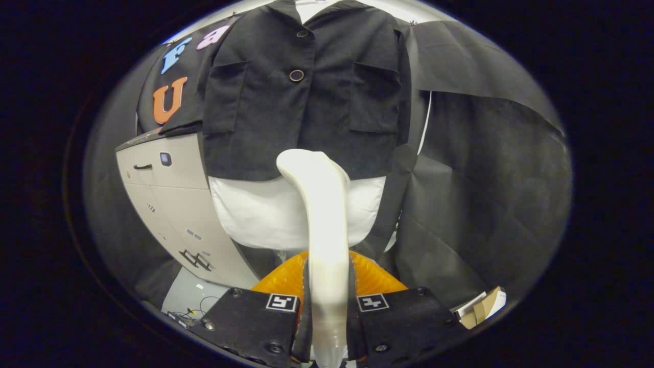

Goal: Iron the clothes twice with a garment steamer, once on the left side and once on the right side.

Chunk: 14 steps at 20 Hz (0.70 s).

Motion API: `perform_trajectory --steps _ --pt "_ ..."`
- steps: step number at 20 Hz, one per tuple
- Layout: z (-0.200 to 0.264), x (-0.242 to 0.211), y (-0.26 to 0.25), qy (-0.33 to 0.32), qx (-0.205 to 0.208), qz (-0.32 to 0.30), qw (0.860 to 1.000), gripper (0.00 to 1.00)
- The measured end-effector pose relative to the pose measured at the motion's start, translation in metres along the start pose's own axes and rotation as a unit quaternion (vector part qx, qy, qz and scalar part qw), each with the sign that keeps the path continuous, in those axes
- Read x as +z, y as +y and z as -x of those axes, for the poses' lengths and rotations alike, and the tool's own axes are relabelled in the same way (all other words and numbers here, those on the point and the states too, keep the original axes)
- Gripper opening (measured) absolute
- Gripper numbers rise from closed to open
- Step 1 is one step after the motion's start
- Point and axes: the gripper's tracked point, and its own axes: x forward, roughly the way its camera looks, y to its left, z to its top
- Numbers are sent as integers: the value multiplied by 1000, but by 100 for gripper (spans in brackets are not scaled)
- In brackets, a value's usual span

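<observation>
My gripper (327,327) was clamped on the steamer (324,230), its long axis running straight ahead from the fingers, head pointing at the jacket (301,92) beyond.

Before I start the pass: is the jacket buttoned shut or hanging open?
Buttoned shut. The black jacket front is closed down the middle, two buttons fastened. The gripper is shut on the steamer.
</observation>
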Motion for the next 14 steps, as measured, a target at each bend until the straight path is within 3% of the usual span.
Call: perform_trajectory --steps 7,14 --pt "80 -12 -5 -6 -9 -9 1000 29" --pt "160 16 -14 -64 23 -17 998 29"
